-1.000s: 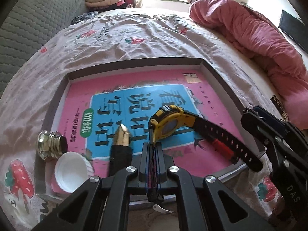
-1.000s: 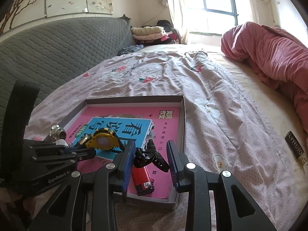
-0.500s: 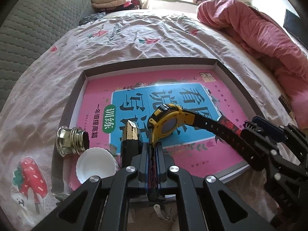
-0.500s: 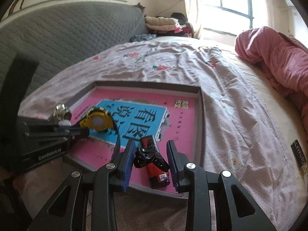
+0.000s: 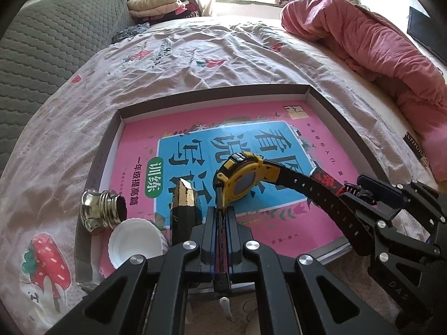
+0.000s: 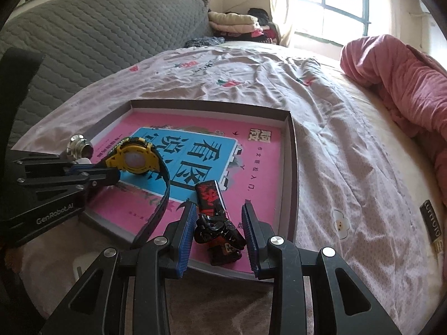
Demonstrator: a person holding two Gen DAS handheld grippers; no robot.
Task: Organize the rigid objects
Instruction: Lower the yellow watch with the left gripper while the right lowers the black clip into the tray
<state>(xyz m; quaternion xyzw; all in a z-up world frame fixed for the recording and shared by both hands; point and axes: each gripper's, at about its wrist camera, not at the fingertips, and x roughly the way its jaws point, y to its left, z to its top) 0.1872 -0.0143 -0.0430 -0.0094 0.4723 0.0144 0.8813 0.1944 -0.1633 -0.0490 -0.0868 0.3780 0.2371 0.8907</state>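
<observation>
1. The tray (image 5: 346,117) is a shallow grey box lid lying on the soft bed (image 5: 195,50) with a pink book (image 5: 139,142) as its floor; a push on its near rim could tip it and slide everything inside.
2. The watch (image 5: 240,178) has a yellow case and a long black strap. The left gripper (image 5: 220,217), jaws pressed together, pinches the short strap end by the case and holds the watch above the book. The long strap dangles toward the right gripper (image 6: 218,231) and may snag its fingers (image 6: 185,234).
3. The lighter (image 6: 209,198), black and red, lies on the book between the right gripper's spread jaws with a small black object (image 6: 218,227) on top. Closing here may catch both, or squirt the lighter out.
4. A gold-tipped black piece (image 5: 185,203), a metal fitting (image 5: 97,209) and a white cap (image 5: 134,244) crowd the tray's near-left corner, just beside the left gripper; lowering the watch carelessly could knock them.
</observation>
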